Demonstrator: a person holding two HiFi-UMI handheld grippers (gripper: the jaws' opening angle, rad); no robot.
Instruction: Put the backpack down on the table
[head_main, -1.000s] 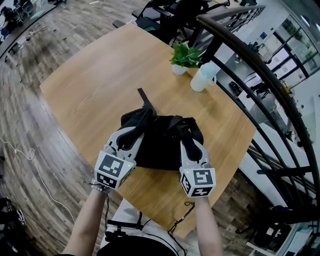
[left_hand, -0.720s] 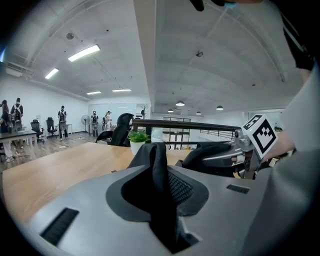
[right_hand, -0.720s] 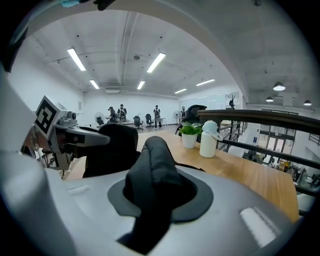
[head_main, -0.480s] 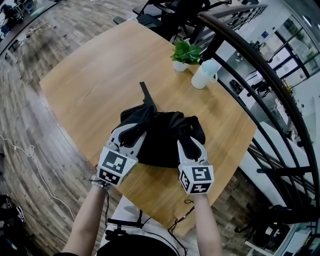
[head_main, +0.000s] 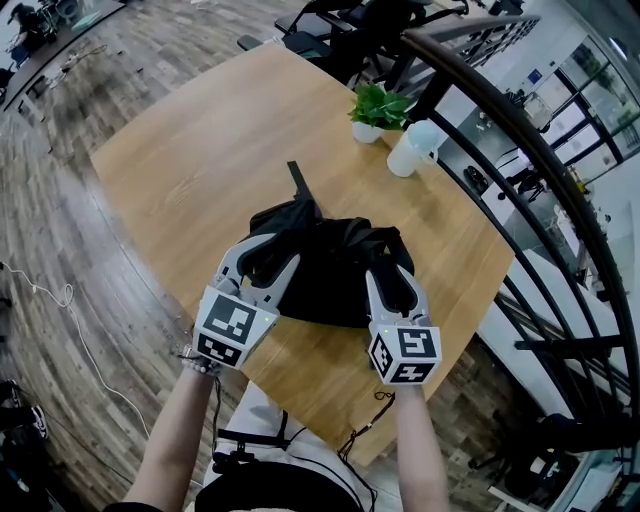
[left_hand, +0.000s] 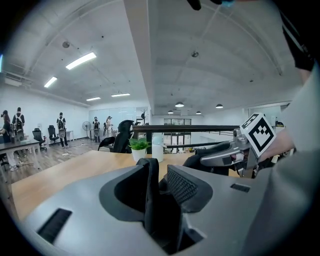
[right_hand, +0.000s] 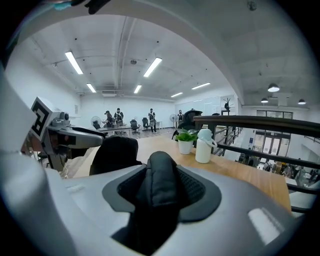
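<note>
1. Grey plastic up front: the person's two forearms (head_main: 175, 440) come in from the bottom edge of the head view. Each hand carries a gripper with a marker cube on its back.
2. The left gripper (head_main: 272, 255) sits at the near-left corner of the black fabric backpack (head_main: 335, 275). Its jaws have just been opening and stand apart now. A thin black strap (left_hand: 149, 190) stands in the gap, leaning on the left-hand pad, with a clear space between it and the ribbed pad on the other side. So not clamped.
3. The right gripper (head_main: 395, 282) is at the pack's near-right side. Same deal: its jaws have just been opening, and a fat padded black strap (right_hand: 160, 182) lies loose in the gap with ribbed pads showing on both sides of it.
4. The backpack itself is down on the light wooden table (head_main: 180, 170), slumped in a heap near the person's edge. One flat black webbing tail (head_main: 300, 185) lies out on the tabletop toward the far side.
5. Further back on the table, well apart from the pack, there's a small green plant in a white pot (head_main: 378, 108) and a white jug (head_main: 412, 150) just beside it.
6. Beyond the table's right edge runs a dark curved railing (head_main: 540, 140). Black office chairs (head_main: 330, 25) stand past the far end, on a wood-plank floor (head_main: 60, 250).
</note>
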